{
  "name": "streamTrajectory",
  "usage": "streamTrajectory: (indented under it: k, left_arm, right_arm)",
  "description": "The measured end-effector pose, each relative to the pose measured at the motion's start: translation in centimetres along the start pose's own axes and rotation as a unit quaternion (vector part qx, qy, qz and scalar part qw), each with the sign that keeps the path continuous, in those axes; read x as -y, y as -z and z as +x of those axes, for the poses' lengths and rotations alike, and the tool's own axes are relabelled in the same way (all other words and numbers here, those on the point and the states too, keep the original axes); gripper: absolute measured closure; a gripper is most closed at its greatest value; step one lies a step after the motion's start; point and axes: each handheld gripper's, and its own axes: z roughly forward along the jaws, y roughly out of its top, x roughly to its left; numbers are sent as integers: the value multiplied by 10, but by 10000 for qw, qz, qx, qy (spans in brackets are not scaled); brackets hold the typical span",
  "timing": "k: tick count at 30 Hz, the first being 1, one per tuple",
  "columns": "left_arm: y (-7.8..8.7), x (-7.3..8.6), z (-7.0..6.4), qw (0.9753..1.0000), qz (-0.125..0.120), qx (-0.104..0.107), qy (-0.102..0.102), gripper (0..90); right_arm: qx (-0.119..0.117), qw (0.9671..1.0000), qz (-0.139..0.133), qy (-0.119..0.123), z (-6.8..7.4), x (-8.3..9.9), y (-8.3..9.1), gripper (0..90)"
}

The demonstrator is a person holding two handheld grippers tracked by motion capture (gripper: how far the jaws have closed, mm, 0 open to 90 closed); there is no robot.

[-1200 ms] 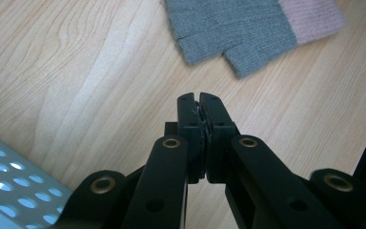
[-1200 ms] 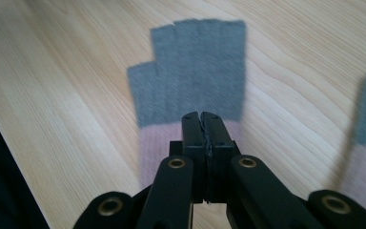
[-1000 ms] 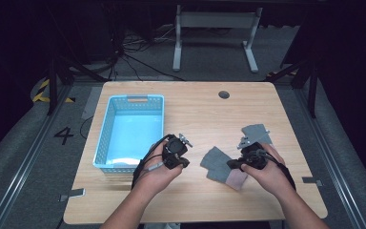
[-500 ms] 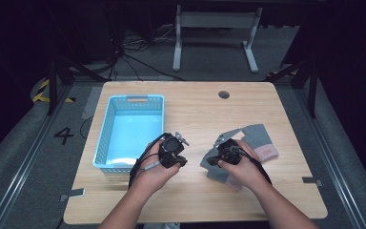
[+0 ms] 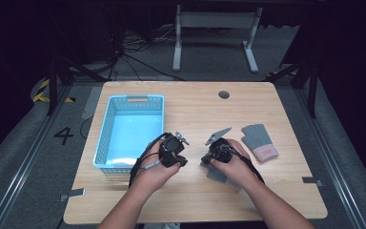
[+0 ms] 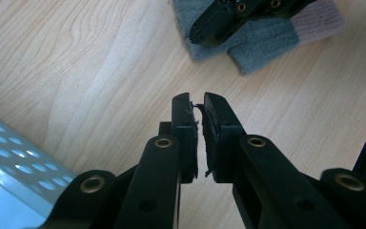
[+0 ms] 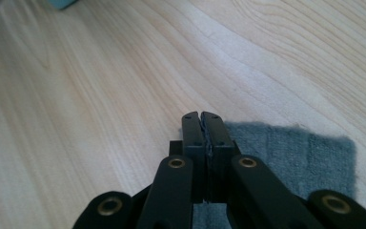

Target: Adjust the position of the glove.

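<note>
Right gripper [image 7: 203,117] jaws pressed together over grey sock [image 7: 286,152], apparently empty; left gripper [image 6: 198,102] nearly closed beside basket [image 5: 106,138].

Left gripper [image 5: 177,143]: black body showing a small grey metal fitting at its 1 o'clock edge in the high view, with a black cable looping off toward 7 o'clock. In the left gripper view its two black jaws [image 6: 198,119] are showing flat rectangular tips, frayed dark pad lining between them, and brass-ringed screw holes along the linkage arms.

Right gripper [image 5: 208,153]: black body carrying a grey three-cornered plate at 12 o'clock, cable trailing toward 4 o'clock. In the right gripper view its jaws [image 7: 202,125] are displaying matching brass-ringed screws and small tip holes.

Forearms: showing bare, no sleeves visible.
</note>
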Motion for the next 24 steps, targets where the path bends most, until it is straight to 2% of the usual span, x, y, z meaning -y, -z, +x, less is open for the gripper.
streamTrajectory:
  k: [5,9,11,17,18,19,22,24]
  left_arm:
    - [1,1,2,10000,-13,-8,33,831]
    - [2,1,3,10000,-26,-9,47,828]
    - [2,1,2,10000,-23,-10,38,828]
    - [1,1,2,10000,5,-16,25,824]
    - [1,0,2,10000,-1,-12,25,822]
    - [1,0,2,10000,-1,-12,25,822]
    - [0,0,1,10000,6,-7,19,820]
    - [0,0,1,10000,6,-9,17,819]
  right_arm:
    - [72,9999,76,-35,-4,1,-5,900]
    - [40,9999,97,-59,-3,1,-6,899]
    - [-2,9999,124,17,-2,2,-6,899]
    - [-267,9992,235,199,11,6,-4,896]
    - [-353,9985,274,304,16,8,-3,896]
    - [-353,9985,274,304,16,8,-3,896]
    - [-551,9967,364,476,23,11,-2,895]
    - [-587,9964,370,490,25,12,-1,895]
